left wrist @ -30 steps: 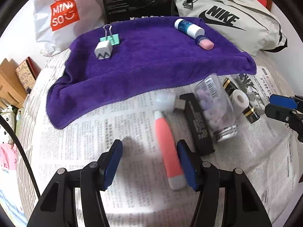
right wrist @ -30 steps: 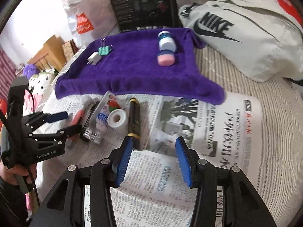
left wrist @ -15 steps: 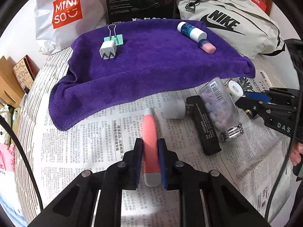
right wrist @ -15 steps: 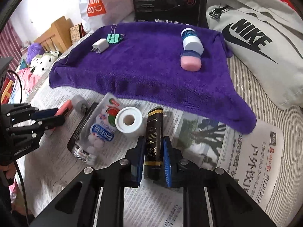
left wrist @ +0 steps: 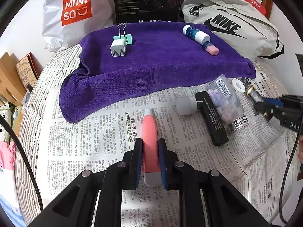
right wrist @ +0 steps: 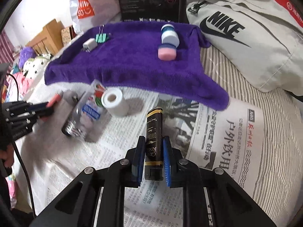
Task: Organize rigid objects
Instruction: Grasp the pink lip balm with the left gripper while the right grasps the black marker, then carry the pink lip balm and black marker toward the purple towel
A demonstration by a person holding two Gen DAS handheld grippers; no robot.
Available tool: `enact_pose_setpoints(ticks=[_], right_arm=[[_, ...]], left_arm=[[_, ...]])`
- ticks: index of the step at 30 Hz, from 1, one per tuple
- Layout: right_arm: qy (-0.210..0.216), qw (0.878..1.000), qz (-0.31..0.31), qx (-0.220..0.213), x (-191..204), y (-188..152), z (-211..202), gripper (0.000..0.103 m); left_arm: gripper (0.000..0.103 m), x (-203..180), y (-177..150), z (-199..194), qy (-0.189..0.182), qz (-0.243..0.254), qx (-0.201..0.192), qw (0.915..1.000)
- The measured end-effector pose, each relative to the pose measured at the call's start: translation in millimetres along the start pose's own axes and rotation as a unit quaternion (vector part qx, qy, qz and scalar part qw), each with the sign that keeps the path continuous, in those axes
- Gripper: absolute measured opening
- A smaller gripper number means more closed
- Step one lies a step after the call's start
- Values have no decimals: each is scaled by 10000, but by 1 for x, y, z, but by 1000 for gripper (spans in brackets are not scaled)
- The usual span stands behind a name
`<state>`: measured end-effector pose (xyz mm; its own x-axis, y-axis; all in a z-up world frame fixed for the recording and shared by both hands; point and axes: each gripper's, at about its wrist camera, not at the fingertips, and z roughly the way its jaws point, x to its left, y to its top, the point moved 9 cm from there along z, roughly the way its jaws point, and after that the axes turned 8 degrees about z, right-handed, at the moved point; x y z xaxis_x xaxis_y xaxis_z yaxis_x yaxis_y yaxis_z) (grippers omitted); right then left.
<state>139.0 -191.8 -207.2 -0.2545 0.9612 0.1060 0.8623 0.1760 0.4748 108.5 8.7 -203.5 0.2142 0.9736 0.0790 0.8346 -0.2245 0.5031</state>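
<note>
- A striped bed (right wrist: 255,87) is carrying everything before me.
- Newspaper sheets (left wrist: 79,151) are lying spread on it.
- A purple towel (left wrist: 161,64) is lying behind them.
- A grey Nike bag (right wrist: 246,37) is resting alongside.

Left gripper (left wrist: 150,161), right gripper (right wrist: 153,161): fingers clamped.

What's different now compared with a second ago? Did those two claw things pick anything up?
Yes. A second ago both stood open over the newspaper. The left gripper has since closed on the pink tube, and the right gripper on the black tube. The charger plug, binder clip and blue-and-white bottle on the purple towel stayed put.
</note>
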Motion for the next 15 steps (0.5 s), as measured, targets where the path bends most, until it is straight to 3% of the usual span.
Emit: enact_pose_setpoints(ticks=[15], right_arm=[[-98,9997,45,-225,0,-3,0,18]], left_arm=[[16,2,-4,-3,-135,-88,-101,9998]])
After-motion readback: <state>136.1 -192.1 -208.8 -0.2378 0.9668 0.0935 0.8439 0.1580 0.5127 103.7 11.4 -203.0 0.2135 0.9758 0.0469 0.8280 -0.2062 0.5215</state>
